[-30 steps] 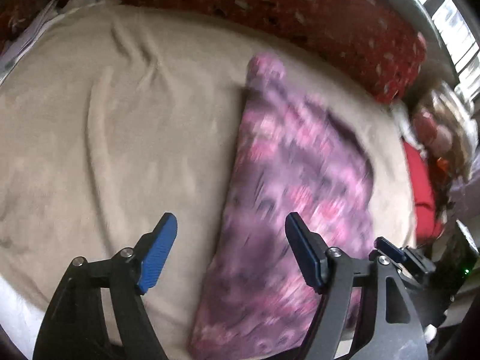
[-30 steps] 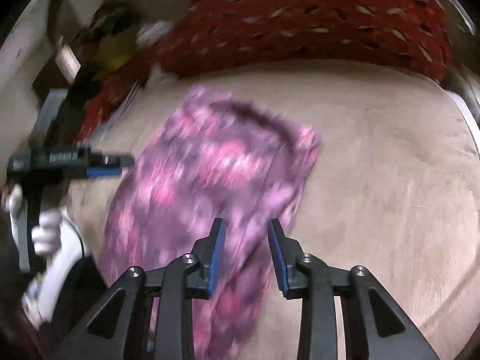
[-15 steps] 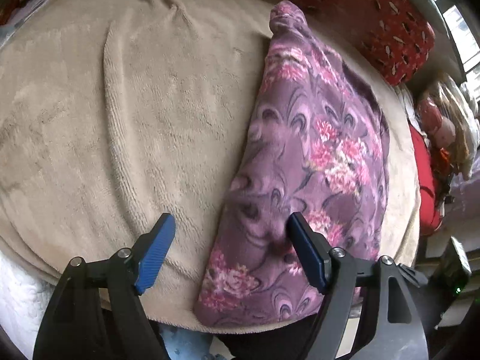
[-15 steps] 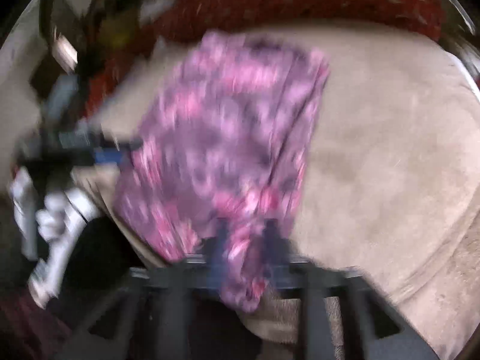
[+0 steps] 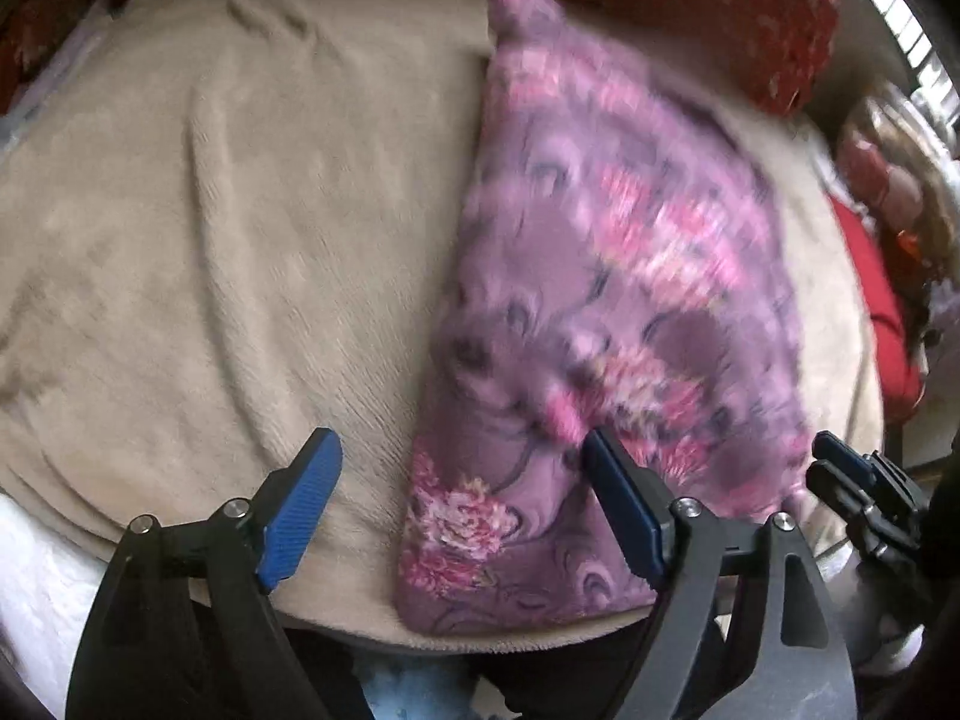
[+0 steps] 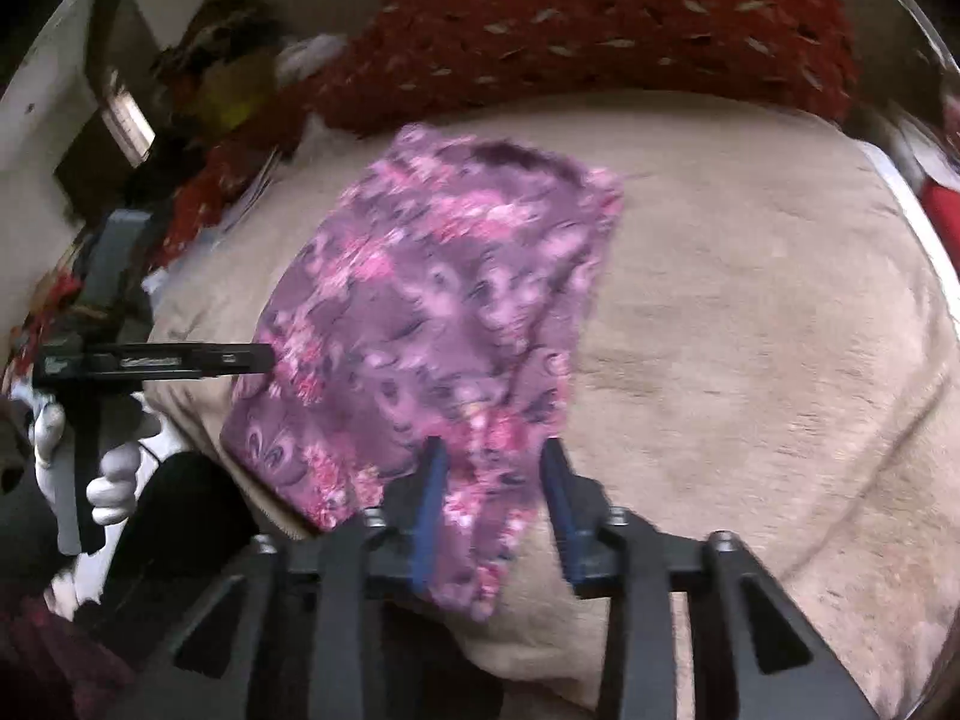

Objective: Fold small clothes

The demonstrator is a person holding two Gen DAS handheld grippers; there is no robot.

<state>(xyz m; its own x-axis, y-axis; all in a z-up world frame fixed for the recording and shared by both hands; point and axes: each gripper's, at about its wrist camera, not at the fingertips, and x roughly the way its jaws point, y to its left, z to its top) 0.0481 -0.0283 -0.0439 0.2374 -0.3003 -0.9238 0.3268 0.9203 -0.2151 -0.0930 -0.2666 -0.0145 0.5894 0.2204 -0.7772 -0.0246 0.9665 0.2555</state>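
While motion blur softens both views, the purple floral garment [image 5: 606, 324] reads as thin printed fabric with pink blossoms and dark swirls, folded into a long slab that tapers to a knotted point at its far end. It lies flat on a beige fleece blanket [image 5: 228, 228], plush and creased in shallow ridges, and its near hem reaches the blanket's front edge. Behind it runs a red cushion [image 6: 630, 24] with pale leaf-shaped flecks.

The left gripper [image 5: 462, 510] has just been widening its jaws; they stand released, one ribbed blue pad over bare blanket and the other over the garment's near part, with the cloth's left edge between them. The right gripper [image 6: 495, 510] has also just parted its jaws; the garment's near corner lies in the gap, and neither pad visibly presses it.

In the right wrist view a white-gloved hand [image 6: 90, 468] holds the other tool's handle, partly cut off by the frame. Clutter at the frame edges is too smeared to name.
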